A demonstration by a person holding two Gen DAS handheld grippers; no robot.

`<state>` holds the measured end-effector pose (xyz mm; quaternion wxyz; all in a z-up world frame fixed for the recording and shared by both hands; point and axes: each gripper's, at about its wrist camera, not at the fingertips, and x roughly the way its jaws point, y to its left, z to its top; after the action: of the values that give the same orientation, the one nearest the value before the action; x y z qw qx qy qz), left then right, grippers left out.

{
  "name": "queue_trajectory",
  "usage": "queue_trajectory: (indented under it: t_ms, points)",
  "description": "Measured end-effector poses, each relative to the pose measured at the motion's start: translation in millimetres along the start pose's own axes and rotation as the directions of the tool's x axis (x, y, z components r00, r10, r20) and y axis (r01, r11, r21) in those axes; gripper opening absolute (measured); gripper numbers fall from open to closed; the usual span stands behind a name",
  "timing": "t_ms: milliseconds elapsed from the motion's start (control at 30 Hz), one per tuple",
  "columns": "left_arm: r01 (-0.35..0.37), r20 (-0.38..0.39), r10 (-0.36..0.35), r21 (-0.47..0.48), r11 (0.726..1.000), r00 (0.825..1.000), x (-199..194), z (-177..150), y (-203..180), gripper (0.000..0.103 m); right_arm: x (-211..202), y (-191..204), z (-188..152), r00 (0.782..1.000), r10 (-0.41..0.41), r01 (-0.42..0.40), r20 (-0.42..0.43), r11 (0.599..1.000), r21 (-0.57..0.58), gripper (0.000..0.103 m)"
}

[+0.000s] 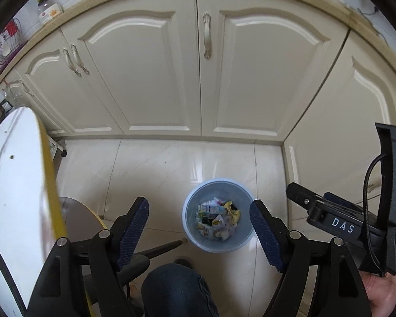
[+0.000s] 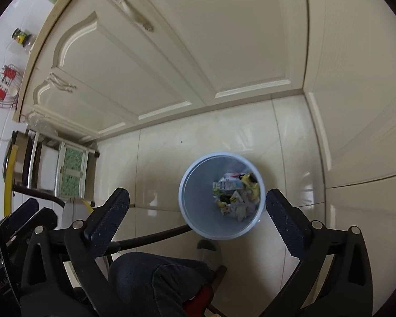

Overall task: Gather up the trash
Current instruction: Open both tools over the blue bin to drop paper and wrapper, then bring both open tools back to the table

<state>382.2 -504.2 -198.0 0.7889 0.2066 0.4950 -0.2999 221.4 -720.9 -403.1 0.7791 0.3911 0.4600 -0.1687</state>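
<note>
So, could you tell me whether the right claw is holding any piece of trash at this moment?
No, the right claw stands open with nothing between its pads, above the blue bin.

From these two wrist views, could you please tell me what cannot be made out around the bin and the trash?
- Trash in the light blue bin: crumpled wrappers, print too small to read in either view.
- Bin's base: hidden by its own wall, both views.
- Round white table: cut off by the left wrist view's edge.
- Person's knee: cropped at the bottom edge; it hides the floor behind it.
- Countertop jars: too small and distorted.
</note>
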Motion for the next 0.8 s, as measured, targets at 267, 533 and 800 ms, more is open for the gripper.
queue_trajectory:
  t_ms: [267,533,800]
  points:
    - [0.041,0.118,-0.037,-0.034,0.999,0.992,-69.7,-19.6,22.1,0.079,-47.2,25.7,1.2,0.996,-0.002,0.005,0.088,1.000,-0.027,0.103]
    - [0.037,0.263,-0.003,-0.125,0.991,0.965,-147.6,-60.4,69.4,0.093,-100.2,80.1,-4.5,0.982,0.022,-0.003,0.190,0.995,-0.100,0.103]
    - [0.032,0.357,0.058,-0.241,0.970,0.932,-227.4,-131.9,139.9,0.094,-150.0,162.4,-25.9,0.953,0.120,-0.060,0.276,0.974,-0.219,0.103]
